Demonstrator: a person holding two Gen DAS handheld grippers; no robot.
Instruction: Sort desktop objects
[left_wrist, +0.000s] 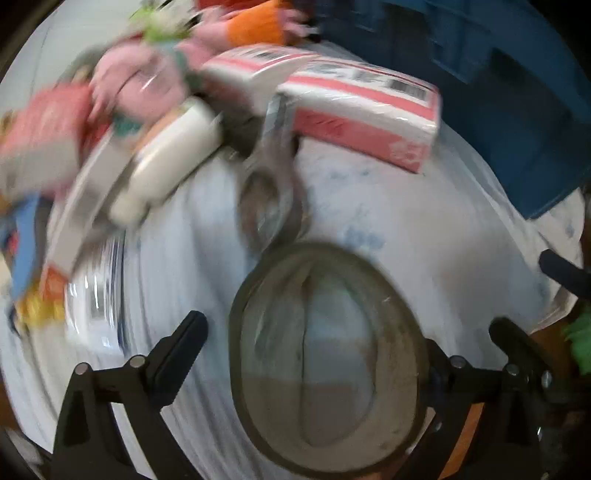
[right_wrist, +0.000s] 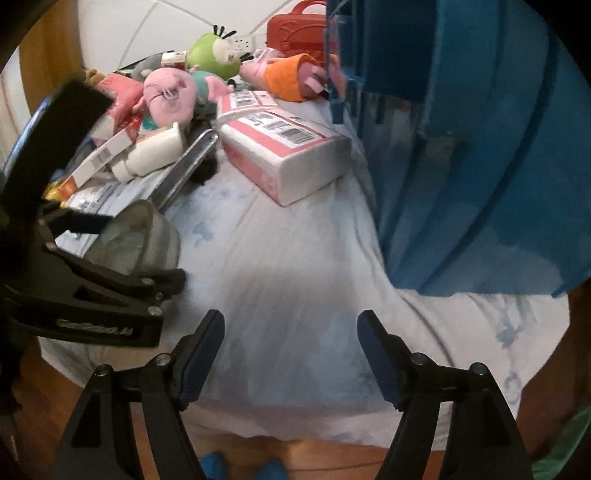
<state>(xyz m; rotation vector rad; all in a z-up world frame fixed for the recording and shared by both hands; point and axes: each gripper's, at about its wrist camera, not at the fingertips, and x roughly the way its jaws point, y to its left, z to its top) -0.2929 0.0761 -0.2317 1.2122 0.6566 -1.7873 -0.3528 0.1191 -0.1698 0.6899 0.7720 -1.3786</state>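
Here, strainer (left_wrist: 328, 354) between left gripper (left_wrist: 347, 332) fingers.

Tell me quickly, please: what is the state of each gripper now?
Left gripper: open, around the strainer, not pressing it.
Right gripper: open, holding nothing.

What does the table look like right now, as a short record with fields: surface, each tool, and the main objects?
surface: white cloth with faint blue print
left tool: open, wide around the strainer, pads not pressing on it
right tool: open, nothing between its fingers
strainer: round mesh bowl, metal handle pointing toward the pile
tissue packs: pink and white, lying beside the blue crate
blue crate: on the right side of the table
soft toys: pink, green and orange, heaped at the far end
white bottle: lying on its side in the pile
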